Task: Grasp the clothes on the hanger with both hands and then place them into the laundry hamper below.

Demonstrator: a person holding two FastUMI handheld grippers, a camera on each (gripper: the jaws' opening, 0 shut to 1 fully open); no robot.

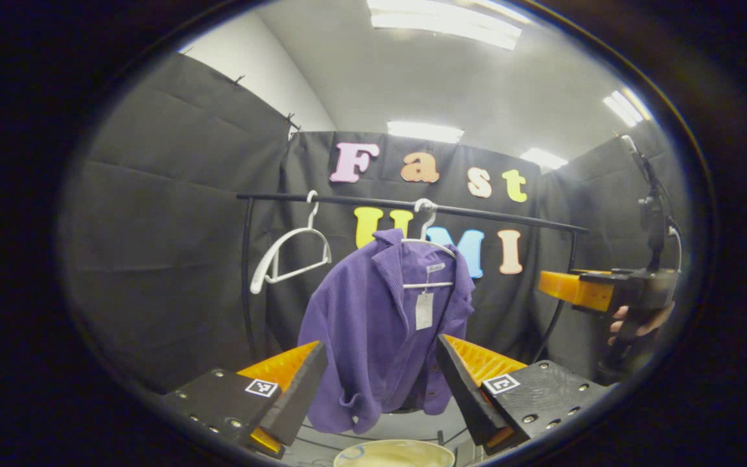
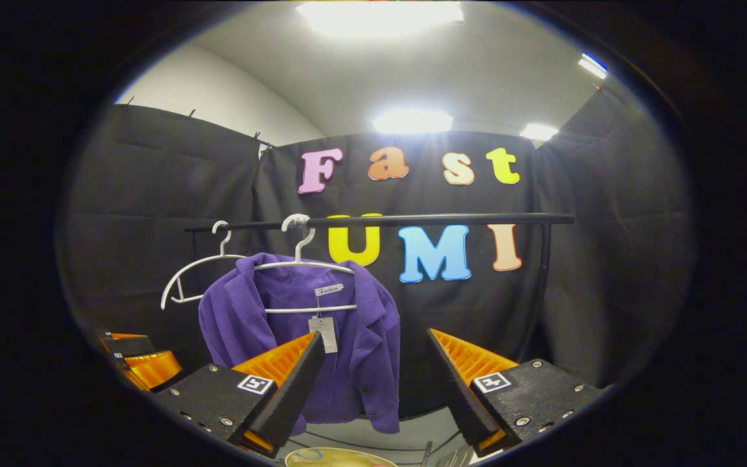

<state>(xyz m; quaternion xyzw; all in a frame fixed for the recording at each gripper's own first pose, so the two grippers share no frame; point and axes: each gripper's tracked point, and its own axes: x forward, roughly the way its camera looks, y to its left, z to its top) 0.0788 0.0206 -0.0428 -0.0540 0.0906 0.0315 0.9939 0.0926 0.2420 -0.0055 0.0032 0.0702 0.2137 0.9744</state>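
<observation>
Purple jacket [image 1: 373, 324] hangs on a white hanger [image 1: 426, 259] from the black rail [image 1: 412, 206], and every place below is told from that rail. Both pairs of jaws stand wide apart with nothing between them.

In the left gripper view, the left gripper [image 1: 380, 383] sits below the rail and short of the jacket, its two fingers framing the lower half of the cloth without touching it. Beneath the jacket's hem, at the very bottom edge, the pale round rim of the laundry hamper [image 1: 394, 452] shows. A second white hanger [image 1: 289, 256], bare, hangs from the rail's left part and tilts. Off the rail's right end, the other gripper is seen farther away, gripped by a hand [image 1: 633, 321].

In the right gripper view, the right gripper [image 2: 373, 383] sits below the rail's middle, with the jacket [image 2: 302, 337] off to the left under the rail's [image 2: 412, 220] left part; the left finger overlaps the jacket's lower front in the picture, though contact cannot be told. A paper tag [image 2: 323, 332] dangles at the collar. The bare hanger [image 2: 198, 275] hangs left of the jacket. The hamper's rim [image 2: 331, 457] shows beneath.
</observation>
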